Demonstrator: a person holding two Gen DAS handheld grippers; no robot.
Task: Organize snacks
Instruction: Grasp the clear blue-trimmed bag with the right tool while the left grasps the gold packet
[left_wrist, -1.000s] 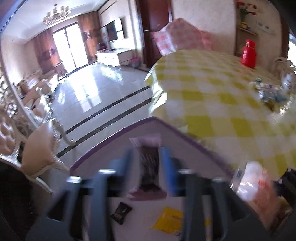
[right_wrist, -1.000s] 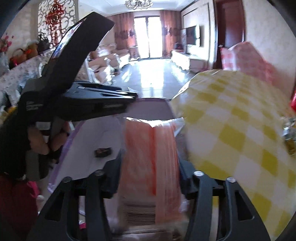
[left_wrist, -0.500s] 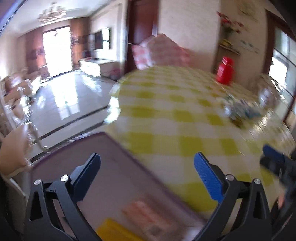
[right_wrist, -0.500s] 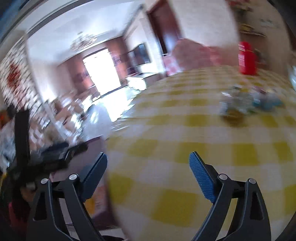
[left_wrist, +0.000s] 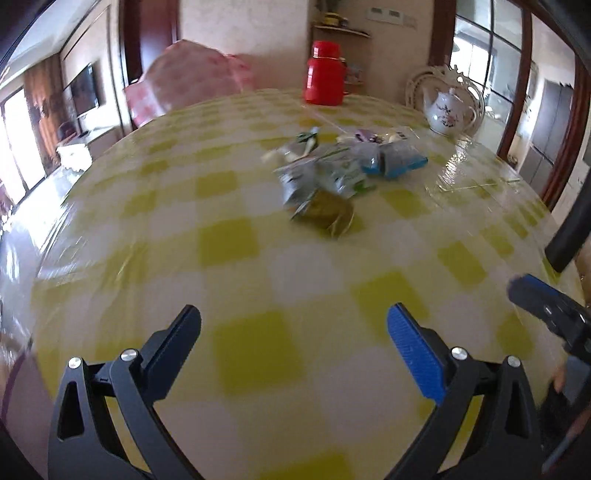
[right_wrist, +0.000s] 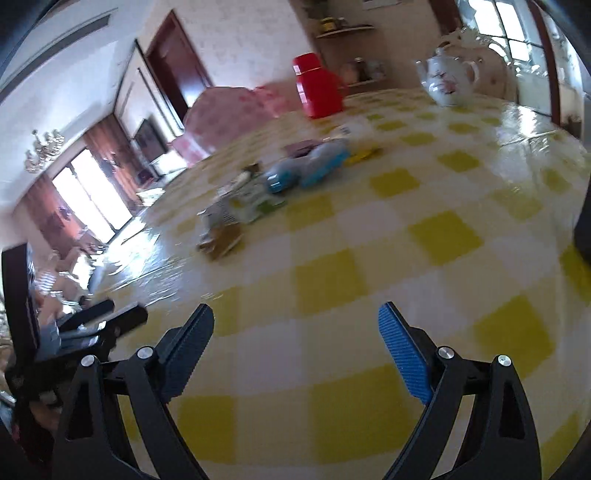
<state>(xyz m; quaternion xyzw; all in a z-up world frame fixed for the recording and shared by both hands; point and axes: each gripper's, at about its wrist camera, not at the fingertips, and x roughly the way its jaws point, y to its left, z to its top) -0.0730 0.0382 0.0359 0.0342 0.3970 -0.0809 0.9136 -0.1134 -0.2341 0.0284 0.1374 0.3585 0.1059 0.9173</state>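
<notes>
The left claw (left_wrist: 293, 325) and right claw (right_wrist: 295, 325) both gaped wide and empty over the yellow-checked desk (left_wrist: 236, 240); the heap of small crinkly foil snack packets (left_wrist: 332, 173) lay well ahead, looking light, soft and slippery, best pinched across a flat middle.

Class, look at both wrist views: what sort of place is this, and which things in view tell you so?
Most likely a home dining and living room. A table in a yellow checked cloth bears a teapot and a snack pile; beyond it hang a wall television and a chandelier.
</notes>
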